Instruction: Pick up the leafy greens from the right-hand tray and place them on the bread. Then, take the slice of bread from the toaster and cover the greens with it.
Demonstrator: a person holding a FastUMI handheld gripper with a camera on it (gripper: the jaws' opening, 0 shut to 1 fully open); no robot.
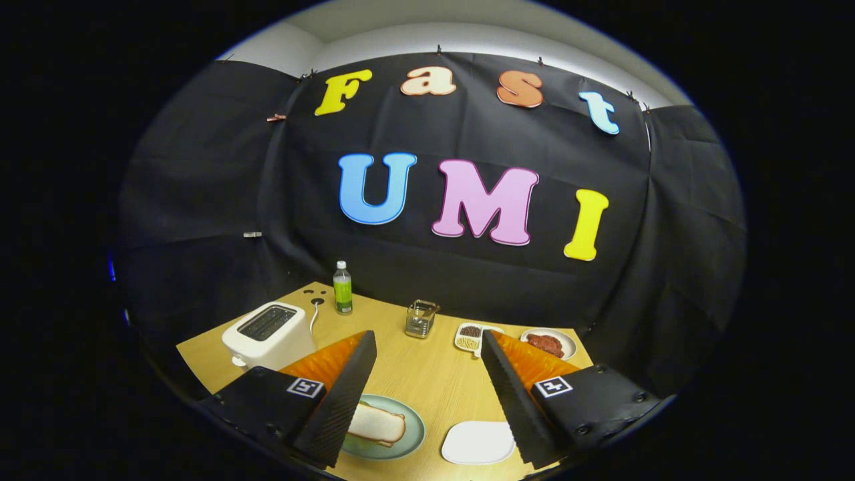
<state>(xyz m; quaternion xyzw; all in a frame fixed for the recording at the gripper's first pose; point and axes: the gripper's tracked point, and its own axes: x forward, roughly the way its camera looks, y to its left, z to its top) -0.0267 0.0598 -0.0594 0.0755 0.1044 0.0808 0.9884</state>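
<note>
Hovering with fingers spread and empty, the gripper (pixel 427 394) has the pale bread slice (pixel 378 425) on its round green plate (pixel 411 437) just inside the left finger.

Black cloth wall (pixel 467 280) spans 9 to 3 o'clock, pinned with clips along its top edge. White room wall (pixel 427 37) and ceiling above at 12, evenly lit. Light wood tabletop (pixel 414 374) at 6.
</note>
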